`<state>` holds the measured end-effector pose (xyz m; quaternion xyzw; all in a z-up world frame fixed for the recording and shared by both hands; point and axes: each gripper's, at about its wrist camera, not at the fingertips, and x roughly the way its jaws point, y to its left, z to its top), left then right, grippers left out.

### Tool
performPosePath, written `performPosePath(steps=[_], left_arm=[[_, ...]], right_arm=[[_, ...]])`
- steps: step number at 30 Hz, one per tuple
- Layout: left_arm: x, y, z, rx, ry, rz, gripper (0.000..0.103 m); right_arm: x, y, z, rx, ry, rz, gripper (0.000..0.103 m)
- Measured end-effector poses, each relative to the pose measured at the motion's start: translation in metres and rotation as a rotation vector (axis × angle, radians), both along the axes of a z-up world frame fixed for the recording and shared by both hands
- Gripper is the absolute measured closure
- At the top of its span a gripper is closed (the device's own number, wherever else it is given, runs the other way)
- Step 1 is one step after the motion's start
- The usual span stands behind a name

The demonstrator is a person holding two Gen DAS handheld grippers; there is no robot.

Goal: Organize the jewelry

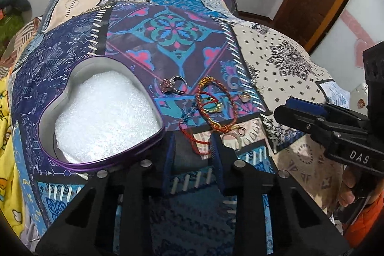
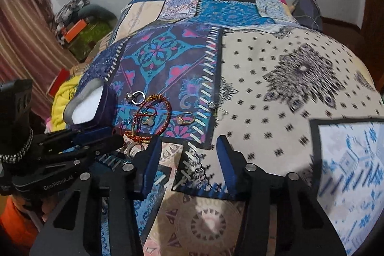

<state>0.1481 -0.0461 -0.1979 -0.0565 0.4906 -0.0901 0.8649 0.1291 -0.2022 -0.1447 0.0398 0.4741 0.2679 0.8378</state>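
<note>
Red-gold braided bracelet (image 1: 217, 103) lies looped over small rings (image 1: 211, 105)

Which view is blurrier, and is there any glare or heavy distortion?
Right wrist view: motion smear across the cream mandala patch and the blue-white patch, and the jewelry pile is soft. Left wrist view: sharper, the silver ring and red-gold bangle are crisp; the white foam in the heart tin is nearly blown out. Both: strong fisheye bulge, dark corner vignette.
</note>
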Motion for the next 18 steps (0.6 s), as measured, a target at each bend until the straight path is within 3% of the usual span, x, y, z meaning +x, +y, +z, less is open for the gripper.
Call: performPosePath(steps=[6, 11, 18], left_arm=[[0.010, -0.001, -0.003, 0.021, -0.004, 0.004, 0.078], [0.018, -0.003, -0.005, 0.055, -0.010, 0.006, 0.086], [0.021, -0.005, -0.008, 0.055, -0.015, -0.008, 0.090]], right_arm=[[0.012, 0.015, -0.006, -0.061, 0.007, 0.050, 0.071], [0.020, 0.019, -0.012, -0.083, 0.022, 0.058, 0.074], [0.023, 0.021, -0.016, -0.108, 0.022, 0.054, 0.076]])
